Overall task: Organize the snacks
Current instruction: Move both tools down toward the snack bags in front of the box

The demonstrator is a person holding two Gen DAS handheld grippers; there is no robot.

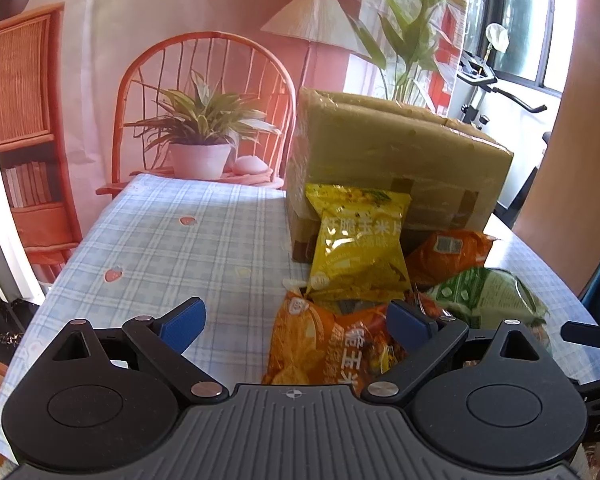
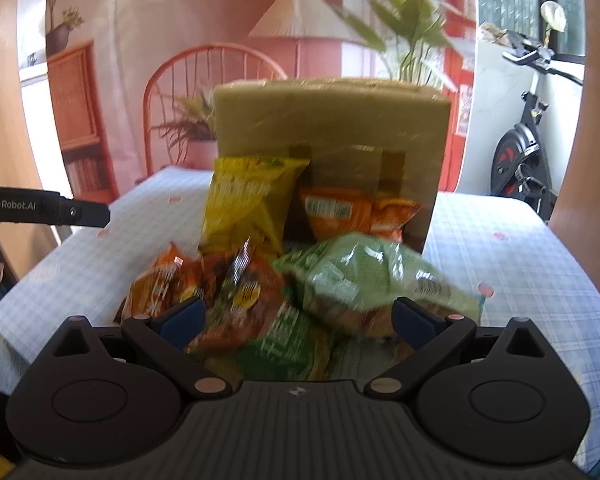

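Note:
Several snack bags lie in a pile in front of a cardboard box (image 1: 392,160) on the checked tablecloth. A yellow bag (image 1: 358,248) leans upright against the box. An orange bag (image 1: 324,344) lies nearest my left gripper (image 1: 296,324), which is open above it. A second orange bag (image 1: 448,252) and a green bag (image 1: 496,296) lie to the right. In the right wrist view my right gripper (image 2: 298,320) is open over the pile, above a green bag (image 2: 364,284), an orange bag (image 2: 236,292) and the yellow bag (image 2: 248,204). The box (image 2: 332,128) stands behind.
The table (image 1: 160,248) has a light blue checked cloth with strawberry prints. A printed backdrop with a chair, plant and lamp hangs behind. An exercise bike (image 2: 520,152) stands at the right. The left gripper's body (image 2: 44,208) shows at the left edge of the right wrist view.

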